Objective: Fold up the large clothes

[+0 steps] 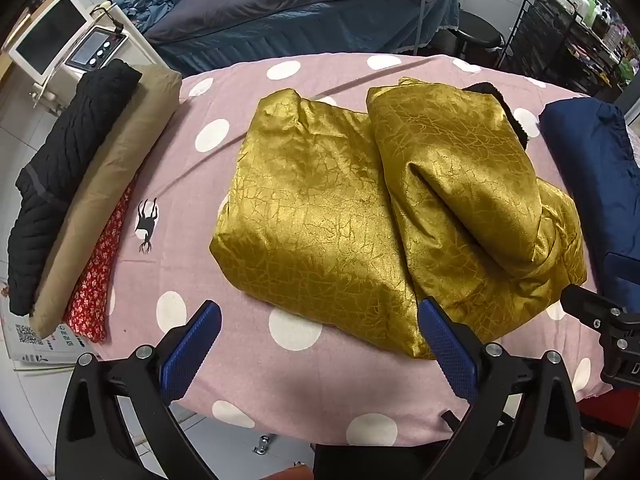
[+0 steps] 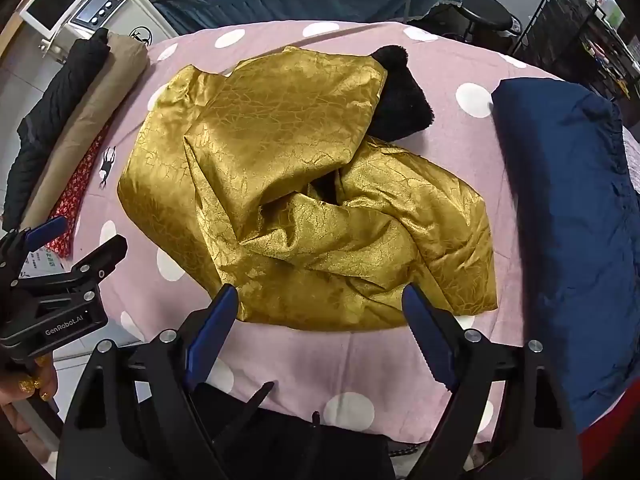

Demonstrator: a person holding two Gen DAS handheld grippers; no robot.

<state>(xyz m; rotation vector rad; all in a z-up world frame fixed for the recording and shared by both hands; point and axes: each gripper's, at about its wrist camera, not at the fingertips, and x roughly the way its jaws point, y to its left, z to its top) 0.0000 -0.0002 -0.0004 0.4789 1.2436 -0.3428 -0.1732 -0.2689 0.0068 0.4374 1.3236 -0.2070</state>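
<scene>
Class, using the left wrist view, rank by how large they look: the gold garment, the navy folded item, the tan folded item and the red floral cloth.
1. gold garment
2. tan folded item
3. navy folded item, though the frame edge crops it, so its place against the tan one is unsure
4. red floral cloth, mostly hidden

Bright, sharp centre; dark fisheye edges

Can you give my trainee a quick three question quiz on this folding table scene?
1. True or false: the left gripper is clamped on the gold garment.
2. Which item sits on top of the pile at the table's left edge: A the black knit, B the tan fold, C the red floral cloth?
3. What lies to the right of the gold garment?

Key: 1 false, its jaws are open and empty. 2 A. 3 a navy blue garment.
</scene>
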